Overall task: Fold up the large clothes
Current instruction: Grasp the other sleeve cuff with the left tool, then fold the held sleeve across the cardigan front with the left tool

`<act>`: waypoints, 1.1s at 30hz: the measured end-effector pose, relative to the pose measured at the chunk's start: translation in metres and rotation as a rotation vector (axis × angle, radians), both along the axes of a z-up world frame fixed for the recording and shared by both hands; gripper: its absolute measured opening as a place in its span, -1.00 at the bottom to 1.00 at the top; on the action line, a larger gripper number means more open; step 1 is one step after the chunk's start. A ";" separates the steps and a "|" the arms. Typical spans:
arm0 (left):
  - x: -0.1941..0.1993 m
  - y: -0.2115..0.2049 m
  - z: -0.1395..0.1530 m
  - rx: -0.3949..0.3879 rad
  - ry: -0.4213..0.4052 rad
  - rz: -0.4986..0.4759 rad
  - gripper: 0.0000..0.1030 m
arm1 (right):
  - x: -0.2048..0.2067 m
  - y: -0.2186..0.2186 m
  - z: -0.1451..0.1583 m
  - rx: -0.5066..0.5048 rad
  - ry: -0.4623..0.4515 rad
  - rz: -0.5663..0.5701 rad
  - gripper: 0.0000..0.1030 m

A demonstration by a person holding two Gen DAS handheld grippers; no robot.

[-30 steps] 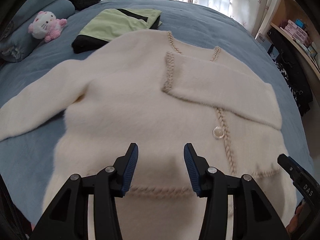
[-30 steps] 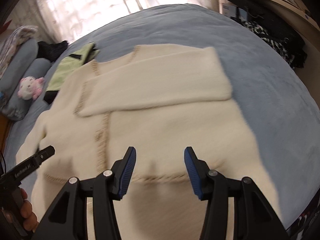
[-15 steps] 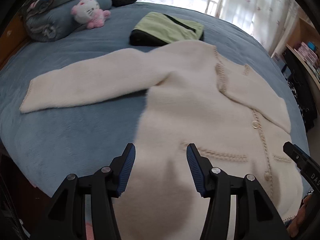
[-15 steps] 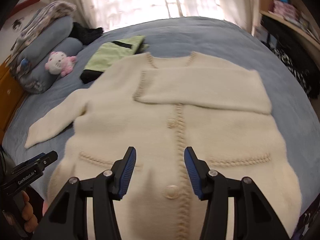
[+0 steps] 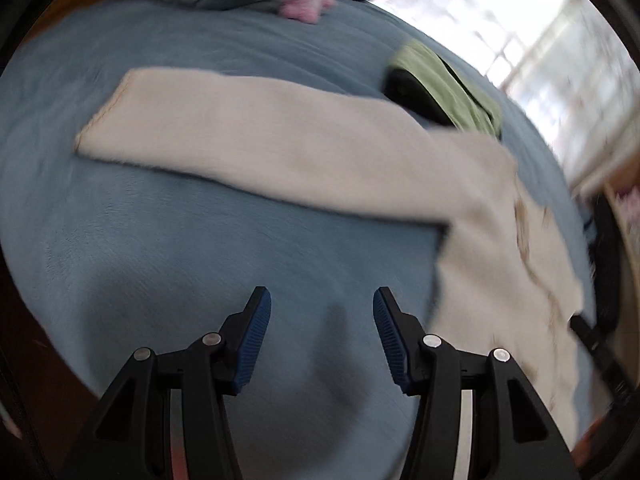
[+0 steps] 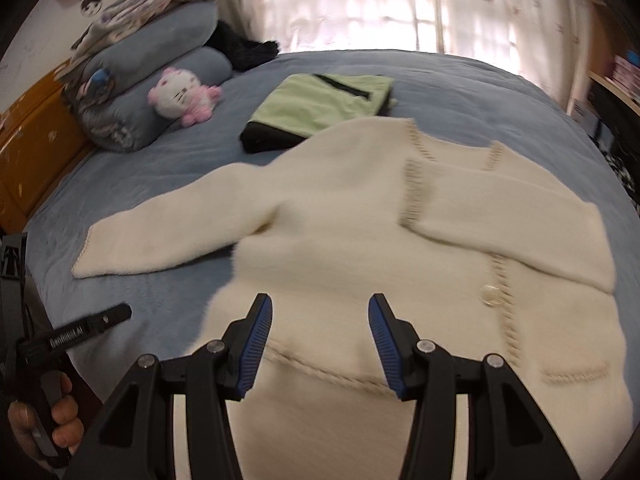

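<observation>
The wide blue plush bedspread fills both views; spread on it, front up, lies the big cream fluffy knit cardigan, its body at centre in the right wrist view; one sleeve is already folded across the chest at 2 o'clock, the other sleeve is stretched flat out toward 9 o'clock, cuff on bare blanket. At 12 o'clock, just beyond the collar, sits a folded green-and-black garment; at 10 o'clock grey pillows and a small white-and-pink plush cat.

Here's the change: a second ago the left gripper hovered over the hem; now it has swung out past the cardigan's side and hangs over bare blanket, the outstretched sleeve across its view from 10 to 2 o'clock; jaws spread wide, nothing between them. The right gripper has drawn back and now looks across the whole garment; jaws wide too, empty, above the lower front.

My read: the left hand is lining up on that loose sleeve, likely the next fold.
</observation>
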State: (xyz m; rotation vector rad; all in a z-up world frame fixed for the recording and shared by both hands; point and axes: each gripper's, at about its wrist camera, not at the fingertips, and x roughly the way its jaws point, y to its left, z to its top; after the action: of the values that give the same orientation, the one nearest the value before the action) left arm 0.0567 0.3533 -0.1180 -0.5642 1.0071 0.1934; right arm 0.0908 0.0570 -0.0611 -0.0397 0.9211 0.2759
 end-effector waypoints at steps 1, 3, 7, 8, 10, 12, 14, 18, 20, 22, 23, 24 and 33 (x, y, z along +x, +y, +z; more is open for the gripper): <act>0.000 0.015 -0.005 -0.024 -0.008 0.037 0.00 | 0.004 0.009 -0.003 -0.005 0.002 0.012 -0.04; 0.001 0.040 -0.014 -0.062 -0.024 0.100 0.00 | 0.010 0.023 -0.008 -0.011 0.010 0.034 -0.04; 0.006 0.081 -0.024 -0.116 -0.064 0.200 0.00 | 0.022 0.046 -0.020 -0.007 0.035 0.063 -0.04; 0.011 0.089 -0.024 -0.103 -0.064 0.220 0.00 | 0.024 0.051 -0.022 -0.006 0.040 0.068 -0.04; 0.019 0.102 -0.028 -0.088 -0.057 0.251 0.00 | 0.028 0.058 -0.028 -0.004 0.051 0.077 -0.04; 0.026 0.116 -0.032 -0.097 -0.055 0.280 0.00 | 0.031 0.062 -0.033 -0.006 0.062 0.081 -0.04; 0.036 0.123 -0.034 -0.072 -0.055 0.291 -0.17 | 0.034 0.062 -0.037 -0.002 0.072 0.080 -0.04; 0.053 0.120 -0.029 0.059 -0.033 0.307 -0.83 | 0.037 0.058 -0.043 -0.005 0.089 0.072 -0.04; 0.061 0.101 -0.012 0.171 -0.046 0.300 -0.86 | 0.038 0.054 -0.044 0.002 0.097 0.064 -0.04; 0.072 0.074 0.013 0.275 -0.094 0.261 -0.87 | 0.039 0.047 -0.043 0.015 0.100 0.052 -0.04; 0.075 0.058 0.029 0.304 -0.140 0.224 -0.87 | 0.040 0.043 -0.041 0.023 0.098 0.044 -0.04; 0.078 0.045 0.042 0.313 -0.178 0.185 -0.88 | 0.040 0.038 -0.039 0.031 0.094 0.035 -0.04; 0.123 -0.134 0.121 0.365 -0.384 -0.227 -0.87 | 0.040 -0.049 -0.017 0.123 0.044 -0.114 -0.04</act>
State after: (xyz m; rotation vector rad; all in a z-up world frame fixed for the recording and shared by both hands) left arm 0.1798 0.2194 0.0035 -0.1412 0.6337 0.0591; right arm 0.1304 0.0081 -0.0782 0.1328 0.9449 0.2274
